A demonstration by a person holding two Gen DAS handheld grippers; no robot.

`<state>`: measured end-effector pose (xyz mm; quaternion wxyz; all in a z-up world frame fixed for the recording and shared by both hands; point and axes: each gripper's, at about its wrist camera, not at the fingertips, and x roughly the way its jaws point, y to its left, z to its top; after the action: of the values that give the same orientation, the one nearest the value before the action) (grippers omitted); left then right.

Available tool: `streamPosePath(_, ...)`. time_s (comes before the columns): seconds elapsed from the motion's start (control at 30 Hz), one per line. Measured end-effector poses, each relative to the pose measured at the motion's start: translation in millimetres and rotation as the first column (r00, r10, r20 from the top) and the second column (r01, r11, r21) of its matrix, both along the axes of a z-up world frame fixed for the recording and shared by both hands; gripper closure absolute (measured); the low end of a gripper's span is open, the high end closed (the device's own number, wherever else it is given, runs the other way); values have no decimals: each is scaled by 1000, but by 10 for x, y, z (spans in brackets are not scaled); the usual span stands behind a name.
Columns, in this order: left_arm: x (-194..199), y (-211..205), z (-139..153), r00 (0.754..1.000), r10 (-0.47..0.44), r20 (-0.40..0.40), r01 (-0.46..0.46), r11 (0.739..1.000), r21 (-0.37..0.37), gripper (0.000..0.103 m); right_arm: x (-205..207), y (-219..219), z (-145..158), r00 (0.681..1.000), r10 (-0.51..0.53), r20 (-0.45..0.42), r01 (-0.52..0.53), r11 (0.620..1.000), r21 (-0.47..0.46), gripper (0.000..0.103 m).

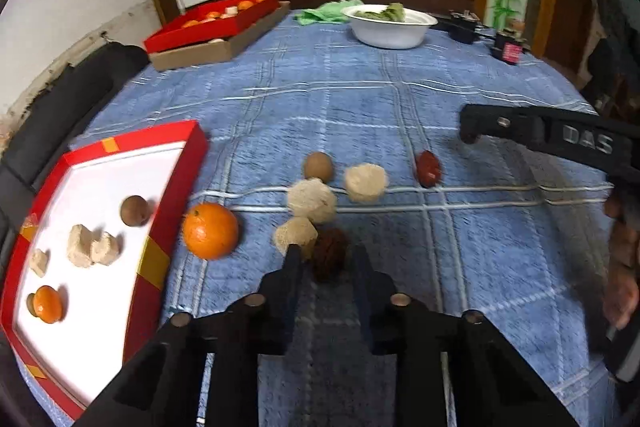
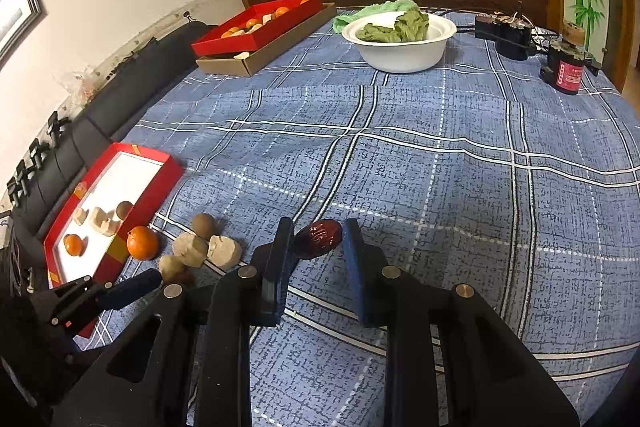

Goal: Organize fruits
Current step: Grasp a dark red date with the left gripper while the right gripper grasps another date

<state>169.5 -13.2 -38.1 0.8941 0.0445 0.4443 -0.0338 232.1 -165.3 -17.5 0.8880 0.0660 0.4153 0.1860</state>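
- Two claws over the bench [image 2: 460,147].
- Red tray [image 1: 154,259], left: holds a small orange, nut, pale pieces.
- Left claw [image 1: 328,263]: narrow, gripping a dark walnut [image 1: 330,259] beside loose fruit.
- Right claw [image 2: 318,241]: narrow, clamping a red date [image 2: 319,237].

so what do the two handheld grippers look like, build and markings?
Both are matte black plastic frames with triangular cutouts and round silver pin heads at the pivots. Left gripper and right gripper each carry two flat, dark blue finger pads. One body, seen from the left wrist view, bears raised "DAS" lettering. No cables visible.
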Motion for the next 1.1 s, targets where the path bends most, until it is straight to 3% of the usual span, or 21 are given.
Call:
streamPosePath(0.2, -123, -68, -24, 1000, -23, -1, 23, 1000, 9, 81, -3, -6, 7, 1000, 0, -2, 0, 1000, 3, 79)
streamPosePath(0.57, 93, -79, -57, 1000, 8, -22, -9, 1000, -19, 81, -4, -12, 28, 1000, 3, 5, -3, 1000, 11, 79)
streamPosePath(0.77, 157, -47, 19, 999, 37, 10, -37, 999, -17, 79, -7, -5, 20, 1000, 4, 3, -4, 1000, 12, 79)
streamPosePath(0.9, 261, -90, -72, 999, 30, -32, -30, 999, -13, 79, -8, -4, 19, 1000, 5, 1, -5, 1000, 12, 79)
streamPosePath(0.97, 256, -132, -72, 1000, 23, -16, -23, 1000, 1, 79, -7, -5, 22, 1000, 3, 2, -3, 1000, 12, 79)
streamPosePath(1.03, 256, -134, -76, 1000, 13, -19, -13, 1000, -20, 87, -9, -5, 25, 1000, 2, 4, -2, 1000, 13, 79)
streamPosePath(1.1, 241, -142, -78, 1000, 9, -15, -10, 1000, -20, 87, -8, -5, 23, 1000, 4, 3, -4, 1000, 12, 79)
